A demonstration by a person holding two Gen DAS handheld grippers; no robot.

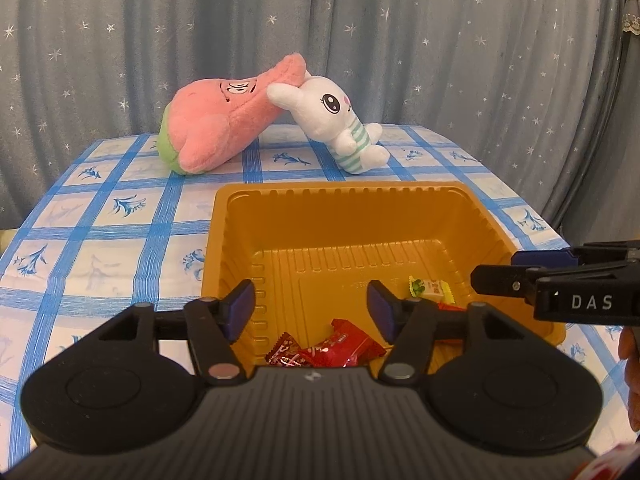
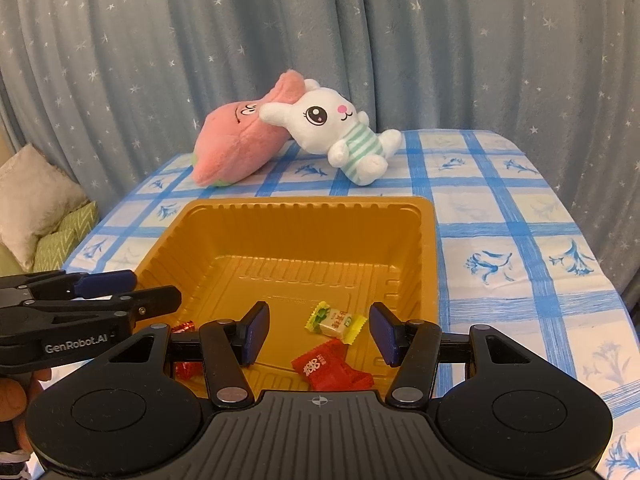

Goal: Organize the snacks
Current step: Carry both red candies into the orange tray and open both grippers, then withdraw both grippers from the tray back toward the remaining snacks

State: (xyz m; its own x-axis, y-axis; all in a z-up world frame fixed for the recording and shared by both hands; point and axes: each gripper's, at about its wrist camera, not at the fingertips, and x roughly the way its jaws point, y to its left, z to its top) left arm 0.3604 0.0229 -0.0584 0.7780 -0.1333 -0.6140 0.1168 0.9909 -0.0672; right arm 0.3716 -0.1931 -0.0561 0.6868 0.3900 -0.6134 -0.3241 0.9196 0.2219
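One gold tray (image 2: 424, 240) sits on the checked cloth. In it I count three sweets: two red-wrapped ones (image 2: 328, 368) (image 2: 186, 368) and one yellow (image 2: 335, 322). Behind are two plush toys, one pink (image 2: 236, 148), one white rabbit (image 2: 336, 128). Two grippers (image 2: 318, 332) (image 1: 310, 310).

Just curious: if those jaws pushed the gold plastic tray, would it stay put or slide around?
The gold tray looks thin-walled and nearly empty, so probably light and apt to slide on the checked tablecloth. Its ribbed walls likely flex if squeezed.
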